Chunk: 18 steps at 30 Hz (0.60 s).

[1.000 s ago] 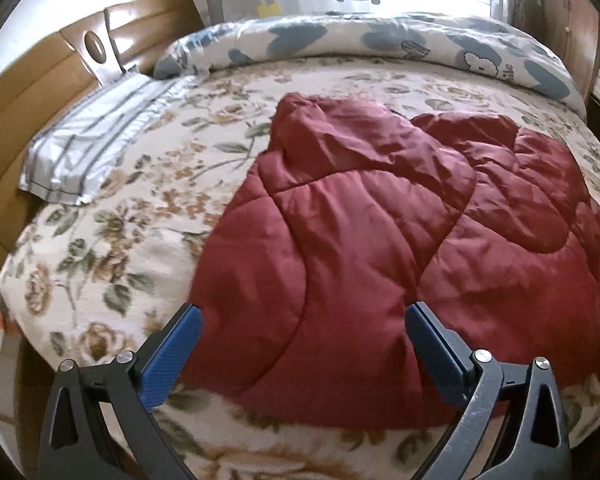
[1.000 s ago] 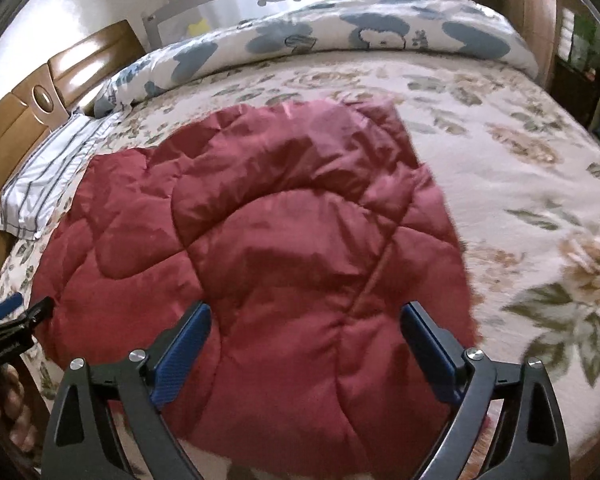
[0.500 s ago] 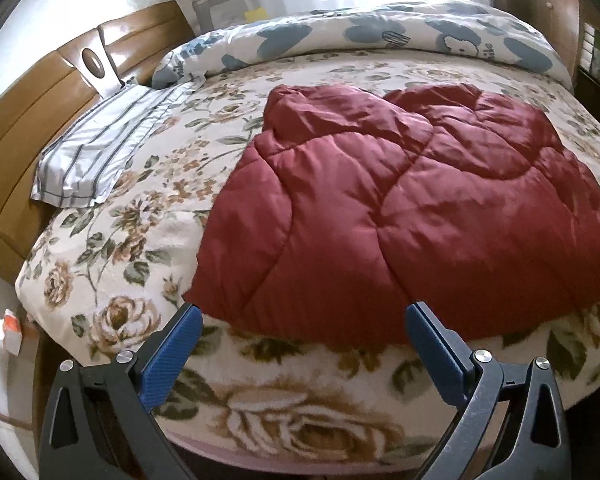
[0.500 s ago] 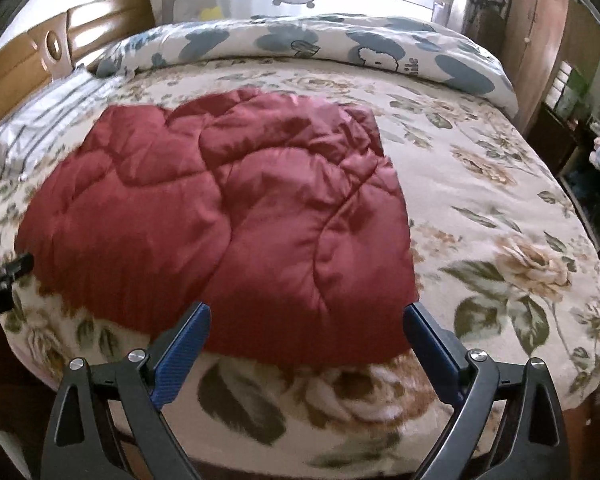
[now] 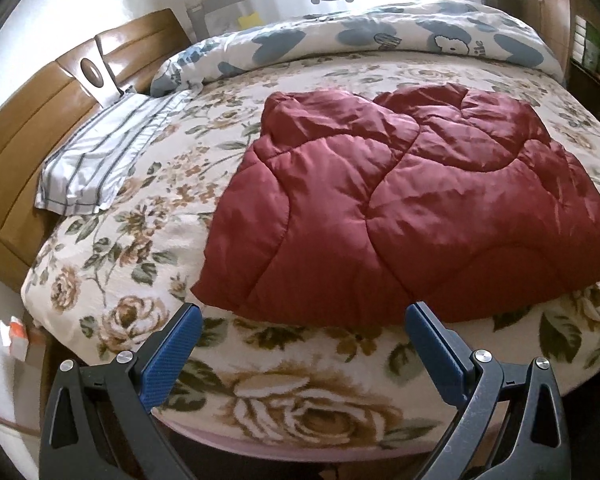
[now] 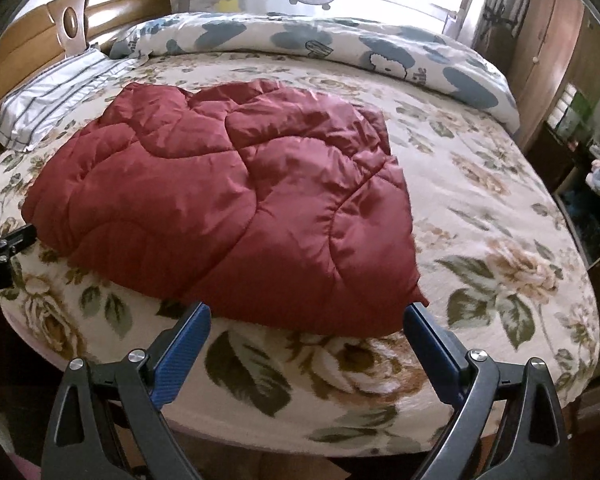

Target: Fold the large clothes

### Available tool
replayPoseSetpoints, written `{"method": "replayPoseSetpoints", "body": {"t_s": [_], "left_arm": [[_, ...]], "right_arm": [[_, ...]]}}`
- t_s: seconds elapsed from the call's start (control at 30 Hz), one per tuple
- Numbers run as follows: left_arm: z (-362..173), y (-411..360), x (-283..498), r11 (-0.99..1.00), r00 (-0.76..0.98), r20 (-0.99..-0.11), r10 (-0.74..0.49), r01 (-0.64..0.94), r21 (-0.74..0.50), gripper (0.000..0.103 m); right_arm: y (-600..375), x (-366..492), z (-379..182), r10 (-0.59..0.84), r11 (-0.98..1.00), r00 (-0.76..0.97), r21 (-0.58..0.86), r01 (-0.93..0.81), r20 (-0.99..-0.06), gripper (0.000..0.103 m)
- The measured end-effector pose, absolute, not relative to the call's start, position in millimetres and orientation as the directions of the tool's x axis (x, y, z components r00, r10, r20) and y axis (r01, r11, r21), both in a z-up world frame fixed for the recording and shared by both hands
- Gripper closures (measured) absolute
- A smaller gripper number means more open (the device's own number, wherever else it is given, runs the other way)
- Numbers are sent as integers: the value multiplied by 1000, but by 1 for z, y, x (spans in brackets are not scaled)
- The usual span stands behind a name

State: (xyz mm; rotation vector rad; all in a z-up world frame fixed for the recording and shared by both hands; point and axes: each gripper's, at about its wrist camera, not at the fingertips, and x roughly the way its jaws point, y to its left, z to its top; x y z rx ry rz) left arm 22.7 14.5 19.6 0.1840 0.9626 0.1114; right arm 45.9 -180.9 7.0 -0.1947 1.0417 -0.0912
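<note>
Red quilted garment [image 5: 400,208] lying folded on floral bedspread [image 5: 140,232], perhaps a coat, left gripper [image 5: 304,344] and right gripper [image 6: 308,340] both wide apart, empty, short of it.

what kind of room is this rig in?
Most likely a home bedroom. A bed under a floral blanket fills both views, with a wooden headboard, a striped pillow and a rolled duvet along the far side. A red quilted garment lies on the blanket.
</note>
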Motion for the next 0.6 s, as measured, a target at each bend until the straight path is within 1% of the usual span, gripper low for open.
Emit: {"method": "replayPoseSetpoints", "body": {"t_s": [0.4, 0.6], "left_arm": [[29, 15, 34, 976, 582, -791, 189, -24, 215, 1], [28, 19, 46, 979, 579, -795, 181, -32, 200, 1]], "right_arm": [[-177, 62, 13, -117, 987, 517, -157, -35, -848, 5], [-176, 73, 13, -110, 988, 517, -151, -37, -849, 5]]}}
